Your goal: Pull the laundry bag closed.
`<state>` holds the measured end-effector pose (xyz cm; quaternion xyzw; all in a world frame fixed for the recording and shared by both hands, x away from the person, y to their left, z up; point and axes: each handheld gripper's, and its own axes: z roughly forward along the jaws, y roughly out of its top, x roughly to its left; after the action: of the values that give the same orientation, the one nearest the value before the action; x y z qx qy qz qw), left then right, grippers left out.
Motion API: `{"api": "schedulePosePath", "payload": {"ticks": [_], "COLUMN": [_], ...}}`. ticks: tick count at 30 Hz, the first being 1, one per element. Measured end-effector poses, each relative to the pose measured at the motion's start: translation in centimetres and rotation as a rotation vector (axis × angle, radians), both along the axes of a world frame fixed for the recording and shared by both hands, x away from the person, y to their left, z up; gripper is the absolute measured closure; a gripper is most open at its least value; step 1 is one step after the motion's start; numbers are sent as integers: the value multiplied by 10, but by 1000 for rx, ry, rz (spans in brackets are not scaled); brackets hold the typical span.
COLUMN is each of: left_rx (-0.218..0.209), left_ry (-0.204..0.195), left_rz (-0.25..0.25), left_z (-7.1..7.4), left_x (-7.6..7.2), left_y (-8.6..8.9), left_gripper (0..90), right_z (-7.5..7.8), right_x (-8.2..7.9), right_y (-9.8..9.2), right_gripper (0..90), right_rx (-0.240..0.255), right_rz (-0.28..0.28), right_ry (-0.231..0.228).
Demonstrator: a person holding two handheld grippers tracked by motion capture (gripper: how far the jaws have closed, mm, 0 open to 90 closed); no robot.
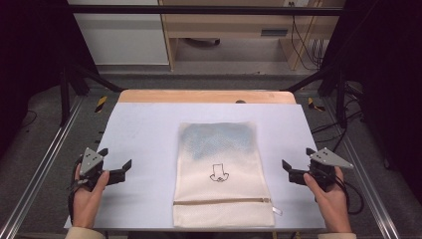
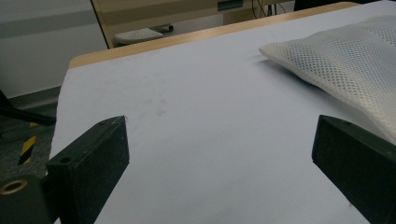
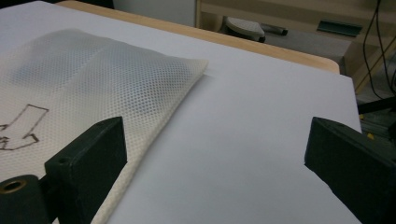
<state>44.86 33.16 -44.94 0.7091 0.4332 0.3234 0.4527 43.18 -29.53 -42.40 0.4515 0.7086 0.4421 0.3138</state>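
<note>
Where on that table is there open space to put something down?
Bare sheet lies between the mesh bag and each gripper, left and right, and between the bag's top edge and the wooden table edge. The middle is taken.

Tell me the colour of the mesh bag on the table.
Cream-white mesh bag, bluish near its far end; clearest in the high view.

Ahead of your tools: a wooden table edge (image 1: 206,96), grey floor (image 1: 209,79), a pale wood cabinet (image 1: 234,25) with dangling cables (image 1: 303,45); a white panel (image 1: 119,35) stands left, black frame struts (image 1: 69,84) on both sides.
</note>
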Motion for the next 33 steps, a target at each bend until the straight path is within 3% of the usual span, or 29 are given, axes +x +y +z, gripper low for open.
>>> {"api": "schedulePosePath", "payload": {"ticks": [7,16,22,27,33], "left_rx": [18,56,57,60,49], "left_ry": [25,52,67,86,85], "left_rz": [28,18,-14,-25,-25], "left_z": [-10,-20,-25,-29,-29], "left_x": [10,17,18,20,20], "left_y": [11,14,10,8,9], "left_gripper": [24,24,24,24,24], "right_z": [-17,-39,-50,-59,-59], "right_x": [5,13,12,11,9], "right_y": [-14,-17,-18,-18,-16], "right_gripper": [72,77,83,81,82], "right_rx": [-22,-28,23,7,-13], "right_rz": [-77,-60,-62,-59,-53], "right_ry": [14,29,17,38,17]}}
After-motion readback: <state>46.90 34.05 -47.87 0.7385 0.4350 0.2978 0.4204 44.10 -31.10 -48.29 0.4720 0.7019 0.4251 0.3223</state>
